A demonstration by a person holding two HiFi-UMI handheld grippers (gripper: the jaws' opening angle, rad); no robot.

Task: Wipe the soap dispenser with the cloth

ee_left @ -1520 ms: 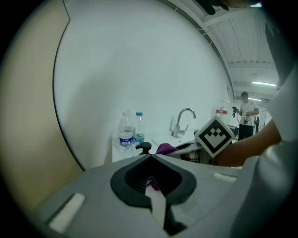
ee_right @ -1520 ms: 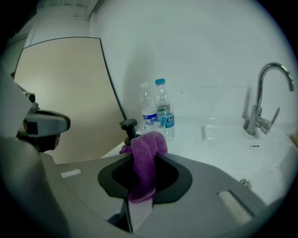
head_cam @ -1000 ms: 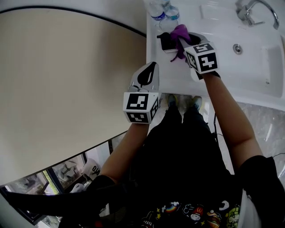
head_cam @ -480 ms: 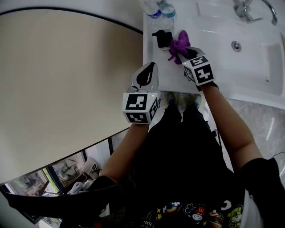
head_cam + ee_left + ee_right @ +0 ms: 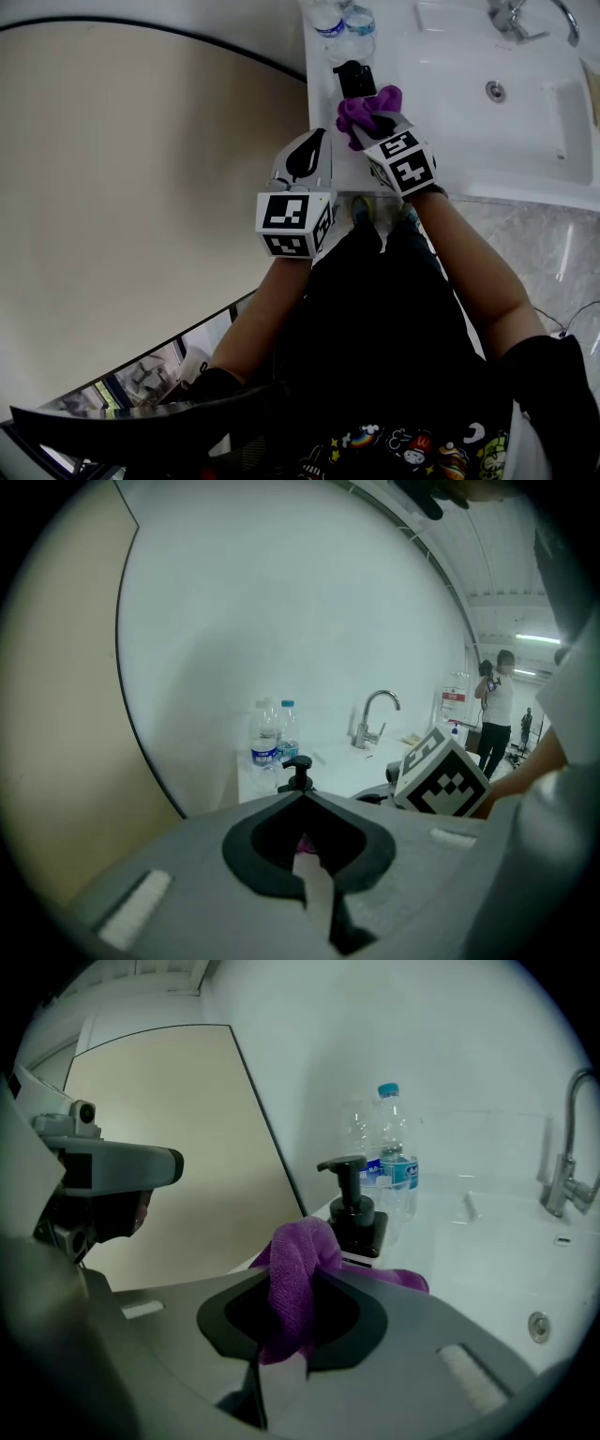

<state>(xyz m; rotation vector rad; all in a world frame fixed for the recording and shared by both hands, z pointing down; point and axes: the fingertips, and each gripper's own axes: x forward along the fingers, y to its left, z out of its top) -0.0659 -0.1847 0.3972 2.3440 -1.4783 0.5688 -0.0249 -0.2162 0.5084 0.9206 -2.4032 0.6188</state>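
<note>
The black pump soap dispenser (image 5: 354, 79) stands on the white counter's left end, close to the wall. My right gripper (image 5: 373, 122) is shut on a purple cloth (image 5: 367, 105), whose bunched end sits just in front of the dispenser's near side. In the right gripper view the cloth (image 5: 298, 1252) rises out of the jaws, with the dispenser (image 5: 357, 1219) right behind it. My left gripper (image 5: 313, 142) hangs shut and empty over the counter's near left corner, left of the cloth. The left gripper view shows the dispenser (image 5: 298, 772) just past its tips (image 5: 303, 801).
Two clear water bottles (image 5: 342, 21) stand behind the dispenser by the wall. The sink basin (image 5: 525, 66) with its drain (image 5: 494, 90) and a chrome faucet (image 5: 511, 17) lie to the right. A beige wall (image 5: 141, 169) runs left. A person (image 5: 495, 714) stands far off.
My right gripper has drawn the cloth off the dispenser's right side and round to its near side, moving left and toward me. The left gripper has stayed in place.
</note>
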